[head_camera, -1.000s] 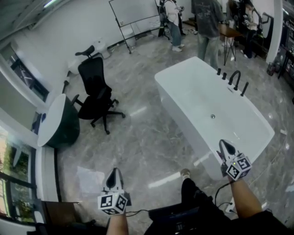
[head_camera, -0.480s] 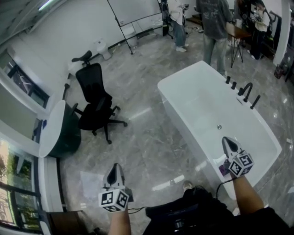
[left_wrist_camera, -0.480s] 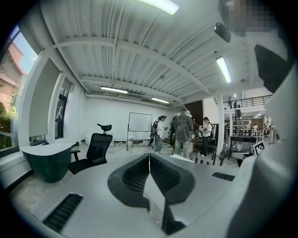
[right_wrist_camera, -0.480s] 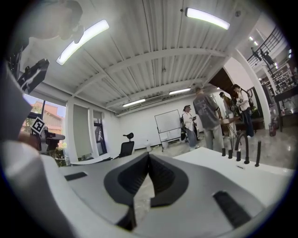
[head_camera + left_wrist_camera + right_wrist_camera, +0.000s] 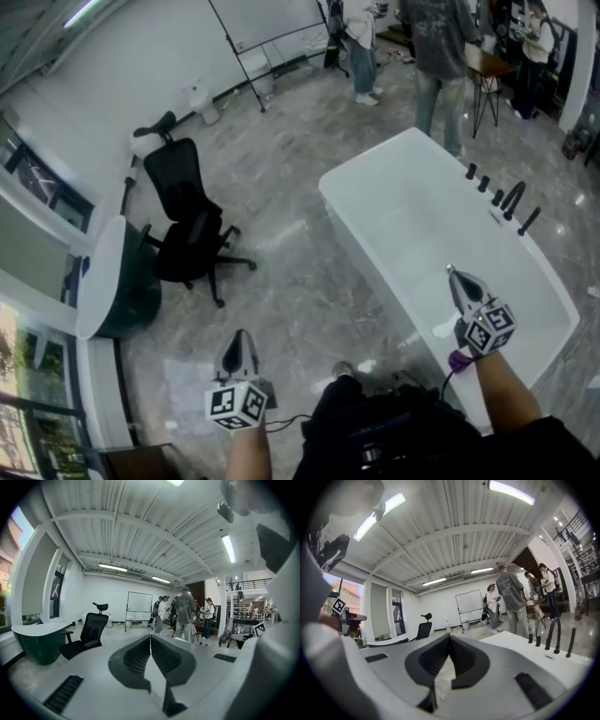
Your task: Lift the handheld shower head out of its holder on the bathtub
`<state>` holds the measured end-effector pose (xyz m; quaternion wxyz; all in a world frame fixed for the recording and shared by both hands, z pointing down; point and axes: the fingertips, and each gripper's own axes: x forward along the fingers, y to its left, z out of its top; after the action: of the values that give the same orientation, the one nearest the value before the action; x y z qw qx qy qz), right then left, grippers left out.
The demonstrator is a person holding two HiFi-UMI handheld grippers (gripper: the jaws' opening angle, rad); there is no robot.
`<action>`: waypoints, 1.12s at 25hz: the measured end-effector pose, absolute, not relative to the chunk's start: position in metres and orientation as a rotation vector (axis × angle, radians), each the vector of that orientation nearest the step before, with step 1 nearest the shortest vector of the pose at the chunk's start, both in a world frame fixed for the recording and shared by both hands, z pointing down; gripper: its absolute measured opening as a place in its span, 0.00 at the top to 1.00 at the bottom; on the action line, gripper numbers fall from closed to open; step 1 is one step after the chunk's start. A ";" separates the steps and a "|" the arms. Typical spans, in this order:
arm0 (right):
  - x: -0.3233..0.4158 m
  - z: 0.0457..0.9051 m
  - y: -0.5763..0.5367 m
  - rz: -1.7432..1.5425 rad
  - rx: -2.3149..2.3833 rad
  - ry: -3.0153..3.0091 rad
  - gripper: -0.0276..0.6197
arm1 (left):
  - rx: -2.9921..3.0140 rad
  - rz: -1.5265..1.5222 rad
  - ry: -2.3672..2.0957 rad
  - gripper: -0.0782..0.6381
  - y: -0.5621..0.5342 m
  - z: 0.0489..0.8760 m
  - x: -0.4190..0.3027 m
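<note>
The white bathtub (image 5: 361,220) fills the right half of the head view. On its far right rim stand black fittings: two knobs, a curved spout (image 5: 511,198) and the slim handheld shower head (image 5: 530,220), upright in its holder. In the right gripper view the shower head (image 5: 571,642) stands at the right end of that row, well ahead of the jaws. My right gripper (image 5: 453,275) is over the tub's near side, shut and empty, jaws together (image 5: 450,637). My left gripper (image 5: 237,336) hangs over the floor, left of the tub, also shut and empty (image 5: 150,637).
A black office chair (image 5: 187,220) stands on the marble floor left of the tub, beside a dark green, white-topped tub (image 5: 117,277). Several people (image 5: 436,42) stand beyond the tub's far end near a table (image 5: 487,66). A whiteboard on a stand (image 5: 267,23) is at the back.
The view has moved forward: the tub and its fittings are closer and lower in the picture. Both grippers have travelled along with it, still shut; the right one now lies over the tub's near side.
</note>
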<state>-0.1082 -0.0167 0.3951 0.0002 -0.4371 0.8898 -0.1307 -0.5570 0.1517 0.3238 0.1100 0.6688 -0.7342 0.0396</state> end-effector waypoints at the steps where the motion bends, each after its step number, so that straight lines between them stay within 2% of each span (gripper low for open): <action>1: -0.105 0.397 -0.025 -0.410 -1.391 2.788 0.95 | 1.977 0.100 -2.152 0.87 0.138 0.324 -0.558; 14: -0.063 0.405 -0.127 -0.396 -1.838 2.559 0.95 | 2.274 0.083 -1.814 0.87 -0.111 0.369 -0.556; 20: -0.047 0.389 -0.170 -0.359 -1.962 2.421 0.95 | 2.443 0.102 -1.629 0.87 -0.229 0.357 -0.519; 28: -0.020 0.425 -0.184 -0.410 -2.203 2.144 0.95 | 2.637 0.140 -1.348 0.87 -0.350 0.366 -0.466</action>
<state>-0.0197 -0.1836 0.4251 0.0202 -0.7102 0.6912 -0.1321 -0.4660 -0.3502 0.3657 0.0882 0.8859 -0.4530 0.0469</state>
